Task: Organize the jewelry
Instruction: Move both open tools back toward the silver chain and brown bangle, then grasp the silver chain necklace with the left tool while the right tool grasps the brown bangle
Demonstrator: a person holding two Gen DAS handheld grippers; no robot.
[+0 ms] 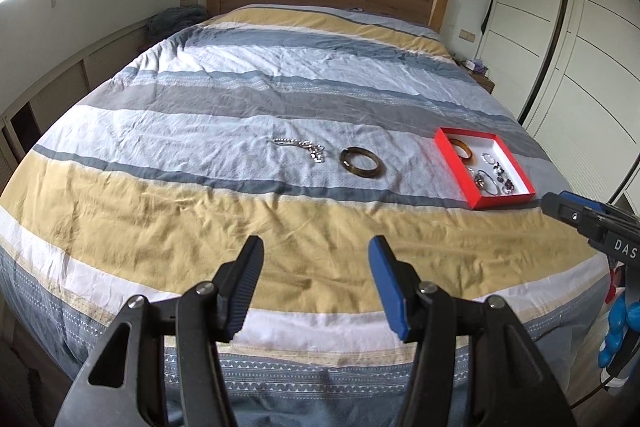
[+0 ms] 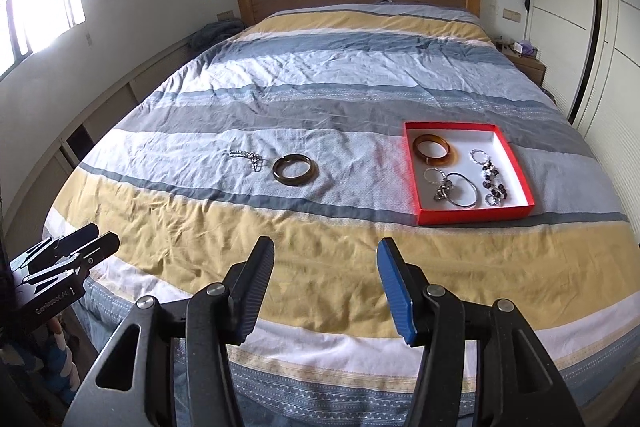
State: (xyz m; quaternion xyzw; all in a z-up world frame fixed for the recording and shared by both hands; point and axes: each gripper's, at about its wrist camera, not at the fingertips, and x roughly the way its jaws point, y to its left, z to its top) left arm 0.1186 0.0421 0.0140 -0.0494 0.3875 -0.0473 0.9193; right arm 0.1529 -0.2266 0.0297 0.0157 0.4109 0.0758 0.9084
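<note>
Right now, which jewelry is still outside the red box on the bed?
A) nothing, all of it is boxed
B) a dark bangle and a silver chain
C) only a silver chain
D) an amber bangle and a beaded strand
B: the dark bangle and the silver chain lie side by side on the bedspread, left of the red box, which already holds the amber bangle and other pieces.

- The left gripper (image 1: pixel 316 255) points forward and downward, its jaws apart with nothing between them.
- The right gripper (image 2: pixel 326 257) tilts downward likewise, jaws parted and empty, beside the left one.
</note>
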